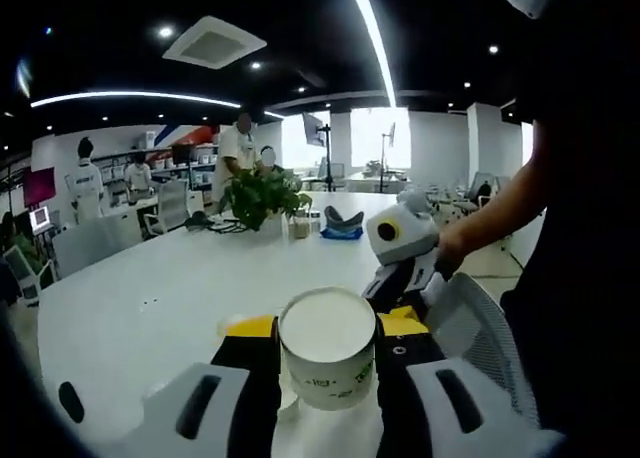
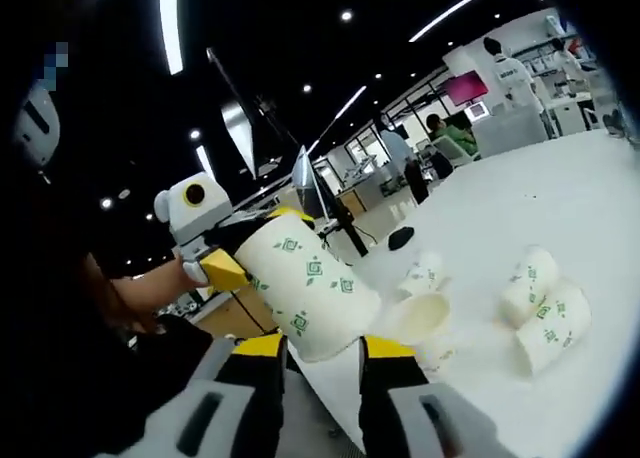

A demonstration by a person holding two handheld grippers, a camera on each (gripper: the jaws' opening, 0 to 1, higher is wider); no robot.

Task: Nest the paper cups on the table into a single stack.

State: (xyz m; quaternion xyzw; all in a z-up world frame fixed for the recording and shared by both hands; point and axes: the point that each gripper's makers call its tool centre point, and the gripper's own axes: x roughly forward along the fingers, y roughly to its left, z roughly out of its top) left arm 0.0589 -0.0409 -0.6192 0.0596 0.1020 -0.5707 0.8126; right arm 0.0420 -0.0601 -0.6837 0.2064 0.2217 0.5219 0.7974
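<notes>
The white table point(image 1: 150, 288) has lots of bare room in the middle and along its left edge. At its far edge stand a green plant point(image 1: 262, 194), a small cup-like thing point(image 1: 299, 226) and a blue thing point(image 1: 342, 228); they block that end. In the right gripper view, loose paper cups point(image 2: 545, 313) lie on their sides on the table, close together, so that spot is crowded. A mesh chair back point(image 1: 478, 328) stands by the table's right edge.
</notes>
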